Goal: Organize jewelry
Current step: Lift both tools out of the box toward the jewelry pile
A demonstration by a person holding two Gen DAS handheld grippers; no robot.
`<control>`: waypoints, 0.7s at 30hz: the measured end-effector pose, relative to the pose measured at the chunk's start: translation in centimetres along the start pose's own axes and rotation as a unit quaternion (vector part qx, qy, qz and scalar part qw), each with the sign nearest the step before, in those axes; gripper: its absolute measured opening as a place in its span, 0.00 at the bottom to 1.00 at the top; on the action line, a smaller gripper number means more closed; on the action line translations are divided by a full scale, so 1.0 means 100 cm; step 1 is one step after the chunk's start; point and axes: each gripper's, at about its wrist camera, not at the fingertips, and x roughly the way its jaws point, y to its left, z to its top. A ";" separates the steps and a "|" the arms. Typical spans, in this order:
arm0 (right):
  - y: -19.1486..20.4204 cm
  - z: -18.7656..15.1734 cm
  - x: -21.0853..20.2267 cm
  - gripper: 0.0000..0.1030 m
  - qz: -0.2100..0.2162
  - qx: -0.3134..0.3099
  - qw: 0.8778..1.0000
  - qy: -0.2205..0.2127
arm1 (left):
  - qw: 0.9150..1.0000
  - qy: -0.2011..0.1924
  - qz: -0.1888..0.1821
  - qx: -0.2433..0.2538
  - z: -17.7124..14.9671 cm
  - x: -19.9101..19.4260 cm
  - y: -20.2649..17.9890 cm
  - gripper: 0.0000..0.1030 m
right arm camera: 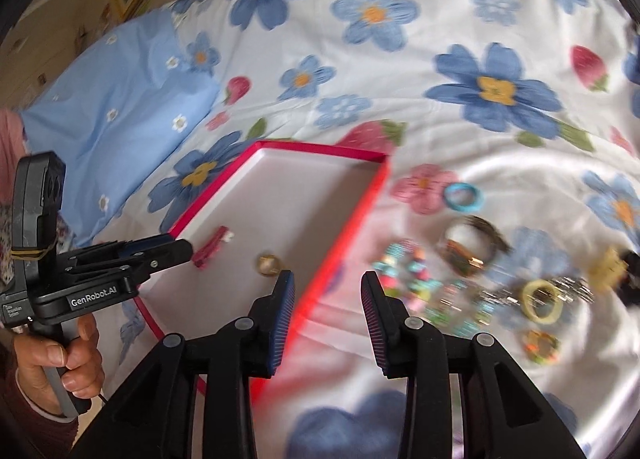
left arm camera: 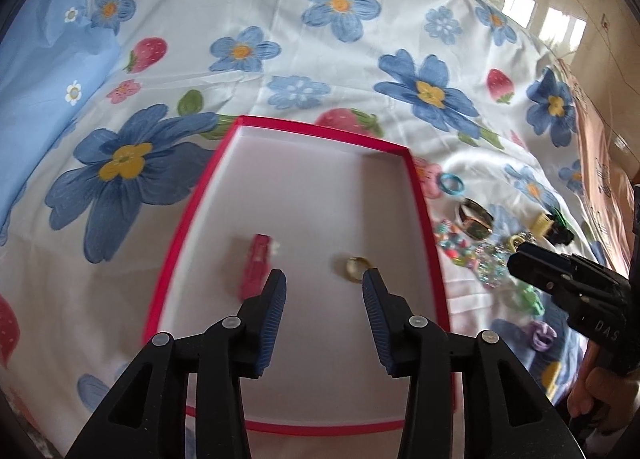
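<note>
A red-rimmed white tray (left arm camera: 420, 195) lies on the flowered bedspread; it also shows in the right wrist view (right arm camera: 348, 243). In it lie a pink hair clip (left arm camera: 256, 271) (right arm camera: 210, 247) and a gold ring (left arm camera: 356, 269) (right arm camera: 269, 264). My left gripper (left arm camera: 324, 279) is open and empty, low over the tray just short of both. My right gripper (right arm camera: 328, 283) is open and empty over the tray's right rim. Right of the tray lies a pile of jewelry: a blue ring (right arm camera: 464, 197), a gold bangle (right arm camera: 472, 245), bead bracelets (right arm camera: 408, 271), a yellow ring (right arm camera: 542, 301).
A light blue pillow (right arm camera: 120, 127) lies at the left. Green and purple pieces (left arm camera: 536, 315) lie near the bed's front right. The person's hand (right arm camera: 60, 363) holds the left gripper's handle. Floor shows beyond the bed's right edge (left arm camera: 600, 107).
</note>
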 end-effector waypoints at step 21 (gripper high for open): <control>-0.079 -0.032 -0.053 0.41 -0.066 0.072 0.995 -0.023 | 0.999 0.015 -0.023 0.047 0.005 0.006 -0.053 0.46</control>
